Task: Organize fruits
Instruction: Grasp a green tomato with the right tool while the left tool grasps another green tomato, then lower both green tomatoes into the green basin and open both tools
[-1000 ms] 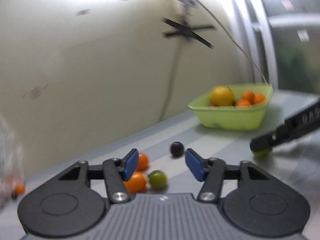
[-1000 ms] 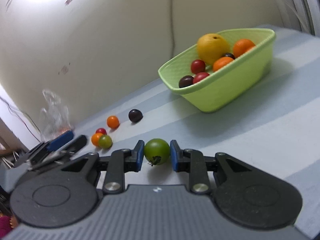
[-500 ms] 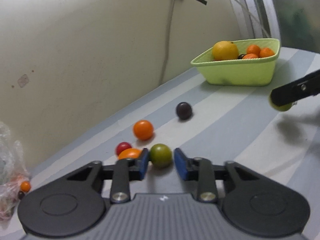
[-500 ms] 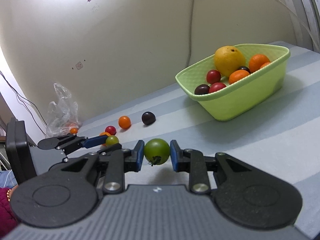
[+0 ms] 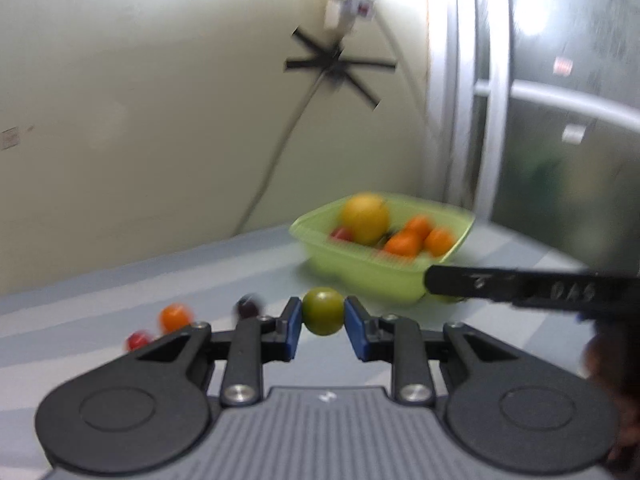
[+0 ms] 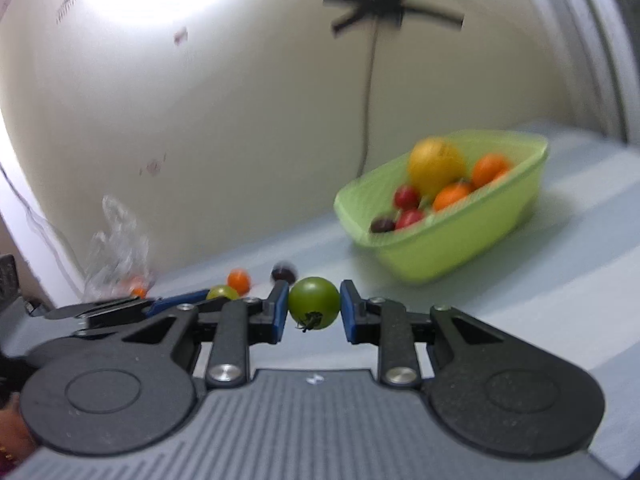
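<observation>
Now both grippers are loaded: the left gripper (image 5: 323, 320) is clenched on an olive-green tomato (image 5: 323, 311), and the right gripper (image 6: 313, 312) is clenched on a darker green tomato (image 6: 314, 302) with its stalk end facing the camera. Each fruit sits between blue pads, clear of the striped worktop (image 6: 560, 280). The step in hand looks like the carry to the green basket (image 6: 460, 248), which stands ahead near the wall. Next, each gripper would need to come over the rim and release without knocking the pile inside.

Counted in the right view, the basket holds one large yellow fruit, two or three orange ones, two red and one dark. Loose on the worktop in the left view: one orange fruit (image 5: 175, 316), one red (image 5: 138, 340), one dark (image 5: 248, 307). A clear plastic bag (image 6: 116, 252) lies by the wall.
</observation>
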